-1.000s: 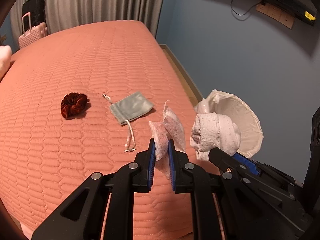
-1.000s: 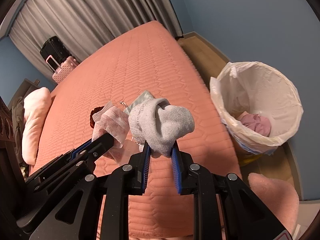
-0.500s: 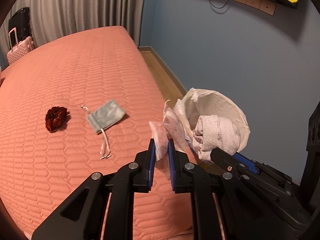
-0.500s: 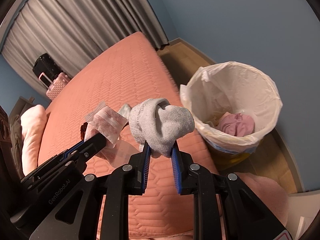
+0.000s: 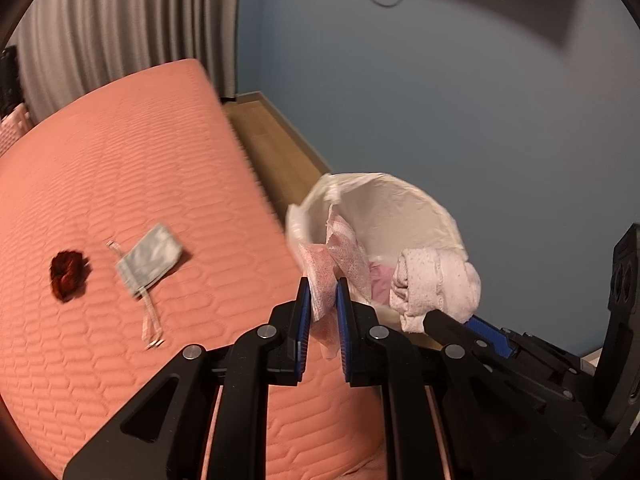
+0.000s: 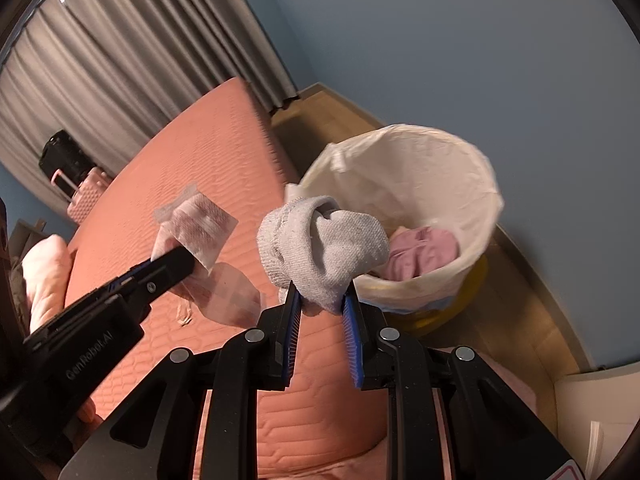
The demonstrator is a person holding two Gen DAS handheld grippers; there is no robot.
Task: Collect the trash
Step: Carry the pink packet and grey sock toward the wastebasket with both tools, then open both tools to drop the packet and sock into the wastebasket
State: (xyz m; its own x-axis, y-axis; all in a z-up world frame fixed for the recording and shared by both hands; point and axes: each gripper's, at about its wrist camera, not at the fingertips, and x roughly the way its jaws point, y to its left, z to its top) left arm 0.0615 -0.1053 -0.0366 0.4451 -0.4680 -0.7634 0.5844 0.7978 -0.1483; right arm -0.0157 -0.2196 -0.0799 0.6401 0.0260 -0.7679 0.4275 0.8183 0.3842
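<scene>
My left gripper (image 5: 322, 292) is shut on a clear plastic packet with pink speckled filling (image 5: 340, 256), which also shows in the right wrist view (image 6: 196, 228). My right gripper (image 6: 322, 300) is shut on a rolled grey sock (image 6: 320, 244), seen in the left wrist view (image 5: 434, 284) too. Both are held in the air at the bed's edge, close to a trash bin with a white liner (image 6: 460, 176) standing on the floor. The bin (image 5: 400, 208) holds a crumpled pink item (image 6: 424, 252).
On the salmon quilted bed (image 5: 120, 184) lie a dark red scrunchie (image 5: 68, 272) and a grey drawstring pouch (image 5: 150, 258). A wooden floor strip (image 5: 272, 148) runs between bed and blue wall. Suitcases (image 6: 76, 176) stand by the curtains. A pink pillow (image 6: 44, 272) lies at left.
Both grippers have moved right, off the bed toward the bin, still holding their items. The bin now looms larger and its inside shows; scrunchie and pouch have slid left.
</scene>
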